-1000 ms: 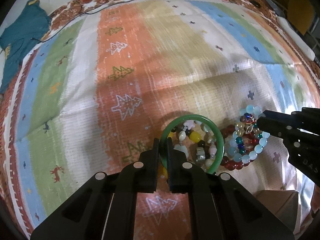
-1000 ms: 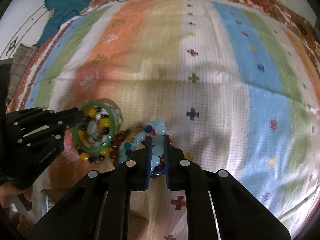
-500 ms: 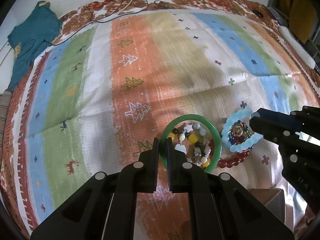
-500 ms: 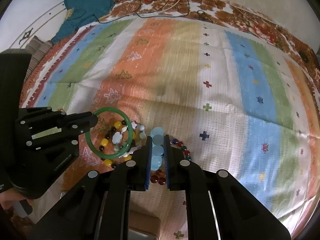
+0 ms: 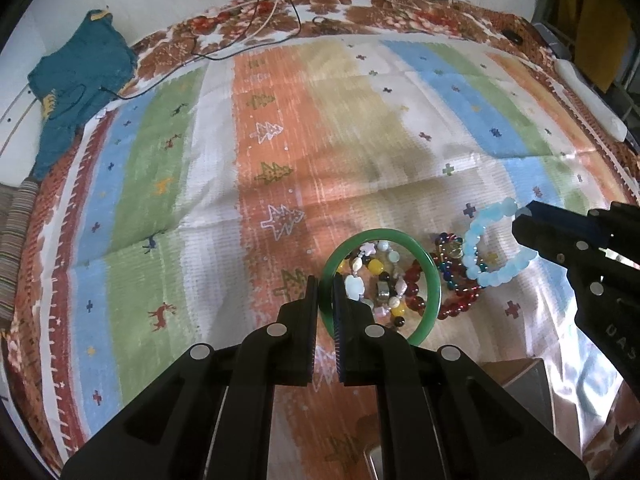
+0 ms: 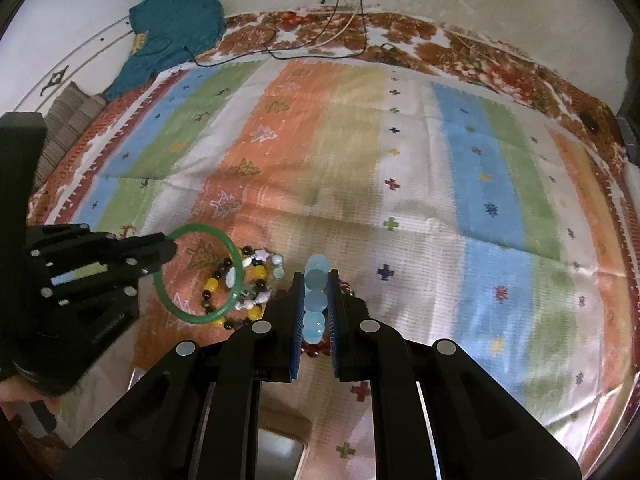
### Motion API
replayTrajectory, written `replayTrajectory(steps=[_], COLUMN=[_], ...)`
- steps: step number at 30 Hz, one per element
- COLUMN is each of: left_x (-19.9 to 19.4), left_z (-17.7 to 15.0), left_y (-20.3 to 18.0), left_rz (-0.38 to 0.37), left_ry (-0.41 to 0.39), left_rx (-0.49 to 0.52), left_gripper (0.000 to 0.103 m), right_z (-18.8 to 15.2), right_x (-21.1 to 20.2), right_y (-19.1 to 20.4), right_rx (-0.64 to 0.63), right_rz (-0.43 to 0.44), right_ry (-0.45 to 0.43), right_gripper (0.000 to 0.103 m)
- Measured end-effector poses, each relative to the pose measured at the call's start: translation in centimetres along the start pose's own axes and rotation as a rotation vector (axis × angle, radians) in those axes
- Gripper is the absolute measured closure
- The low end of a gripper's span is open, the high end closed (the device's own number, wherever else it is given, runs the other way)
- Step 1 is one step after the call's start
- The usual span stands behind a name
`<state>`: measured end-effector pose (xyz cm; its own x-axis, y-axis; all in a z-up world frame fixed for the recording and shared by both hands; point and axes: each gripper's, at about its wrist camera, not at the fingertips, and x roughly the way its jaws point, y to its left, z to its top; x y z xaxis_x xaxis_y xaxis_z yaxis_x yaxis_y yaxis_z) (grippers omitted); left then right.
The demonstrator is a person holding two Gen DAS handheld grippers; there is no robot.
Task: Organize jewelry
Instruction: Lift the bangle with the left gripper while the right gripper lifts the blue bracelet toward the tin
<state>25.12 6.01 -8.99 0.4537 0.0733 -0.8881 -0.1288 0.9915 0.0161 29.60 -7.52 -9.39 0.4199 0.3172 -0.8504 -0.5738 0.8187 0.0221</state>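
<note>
Both grippers have lifted since a second ago. The left gripper (image 5: 326, 294) is clamped on the green bangle (image 5: 434, 280), the right gripper (image 6: 314, 300) on the pale blue bead bracelet (image 6: 314, 300), raised off the remaining bracelets (image 5: 384, 290) near the blanket's (image 5: 280, 120) near edge; sorting has begun.

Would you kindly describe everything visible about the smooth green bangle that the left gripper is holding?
The smooth green bangle is one rigid, glossy, unbroken ring that looks like jade or glass. The left gripper is shut on its near-left rim, both pads pinching the band. It hangs tilted above the striped woven cloth, and through its opening the mixed bead bracelets show lying underneath. From the right wrist view it seems to touch only the gripper.
</note>
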Motion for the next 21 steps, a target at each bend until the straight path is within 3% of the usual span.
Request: replayTrajectory(steps=[21], left_x=[-6.1], left_z=[-2.2], left_y=[-1.1], left_rz=[-0.031], left_ry=[-0.099], left_rx=[-0.027], left_gripper=[0.096], right_z=[-2.5], right_x=[-4.5], right_y=[0.1], right_rx=[-0.009], right_rz=[-0.021], right_ry=[-0.072], right_gripper=[0.091])
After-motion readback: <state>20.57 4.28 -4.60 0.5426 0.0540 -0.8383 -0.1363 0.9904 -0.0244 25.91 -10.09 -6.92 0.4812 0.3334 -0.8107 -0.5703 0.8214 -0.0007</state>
